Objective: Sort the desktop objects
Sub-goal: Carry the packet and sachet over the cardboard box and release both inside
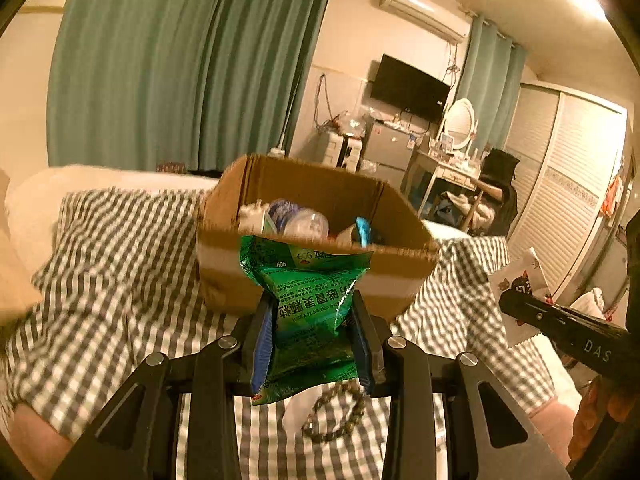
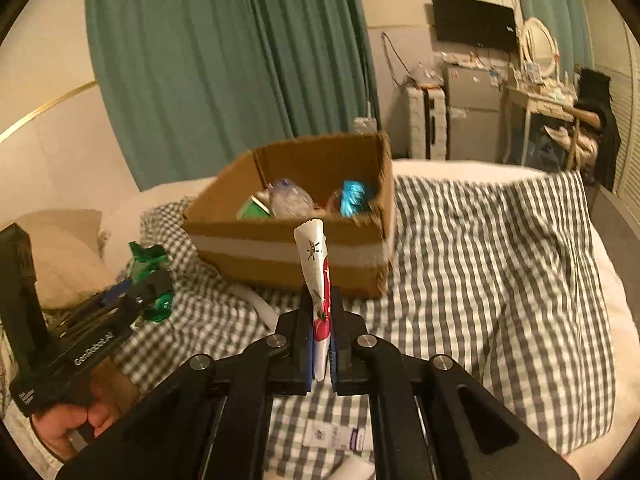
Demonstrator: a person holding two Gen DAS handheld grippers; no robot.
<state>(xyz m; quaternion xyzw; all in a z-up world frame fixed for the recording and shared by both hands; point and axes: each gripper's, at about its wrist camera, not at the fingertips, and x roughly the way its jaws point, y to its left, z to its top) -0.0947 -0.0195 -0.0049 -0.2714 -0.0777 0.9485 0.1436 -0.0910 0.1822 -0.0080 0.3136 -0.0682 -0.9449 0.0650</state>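
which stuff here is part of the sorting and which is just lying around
Part of the job:
- crinkled green foil sachet, clamped in the left gripper
- flat white packet with red fruit print, clamped in the right gripper
- open brown cardboard box, already holding items
- dark beaded bracelet on the checked cloth

Just lying about:
- green curtain
- wall television
- oval mirror
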